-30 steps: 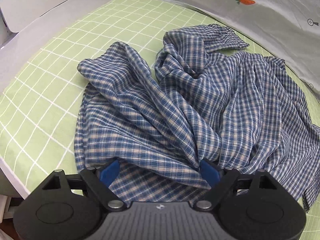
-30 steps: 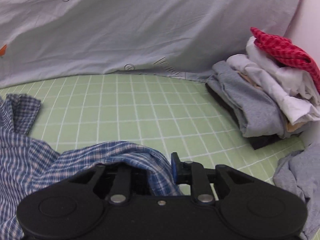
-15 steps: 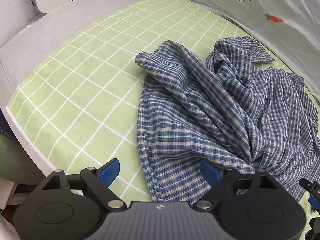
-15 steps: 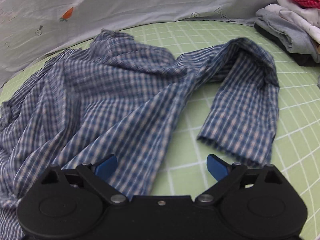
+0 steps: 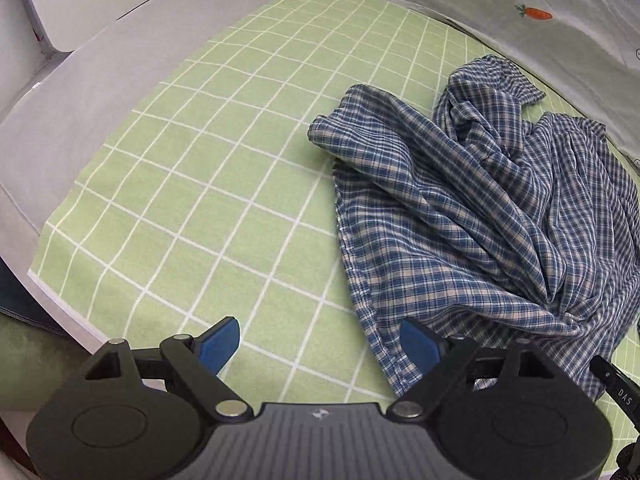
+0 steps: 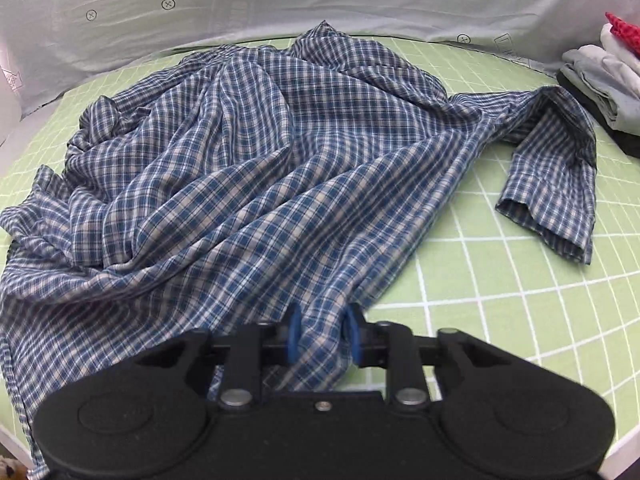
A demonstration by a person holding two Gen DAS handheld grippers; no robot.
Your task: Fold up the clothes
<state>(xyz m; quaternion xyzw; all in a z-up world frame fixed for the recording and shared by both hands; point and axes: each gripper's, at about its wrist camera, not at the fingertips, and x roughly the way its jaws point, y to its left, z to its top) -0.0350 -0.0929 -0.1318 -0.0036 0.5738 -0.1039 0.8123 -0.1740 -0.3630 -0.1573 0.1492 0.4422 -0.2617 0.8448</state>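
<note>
- Now, right hand-held gripper (image 6: 322,334) clenched on near edge of crumpled plaid shirt (image 6: 248,184).
- Left hand-held gripper (image 5: 320,346) released, empty, just beside the shirt's hem, over the green checked cloth (image 5: 192,184).

Shirt (image 6: 248,184) on mat (image 5: 192,184); stack (image 6: 604,80) right.

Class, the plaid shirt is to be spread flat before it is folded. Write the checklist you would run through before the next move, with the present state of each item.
1. Right hand-held gripper has fabric: ok, shut on the blue plaid shirt at its near edge.
2. Left hand-held gripper has fabric: not ok, open over the green grid mat, beside the shirt's hem.
3. Shirt lies flat: not ok, bunched in deep folds.
4. Sleeve is free: ok, lying on the mat, apart from the stack of folded clothes.
5. Room to spread leftwards: ok, bare mat shows in the left wrist view.
6. Buttons fastened: cannot tell.
</note>
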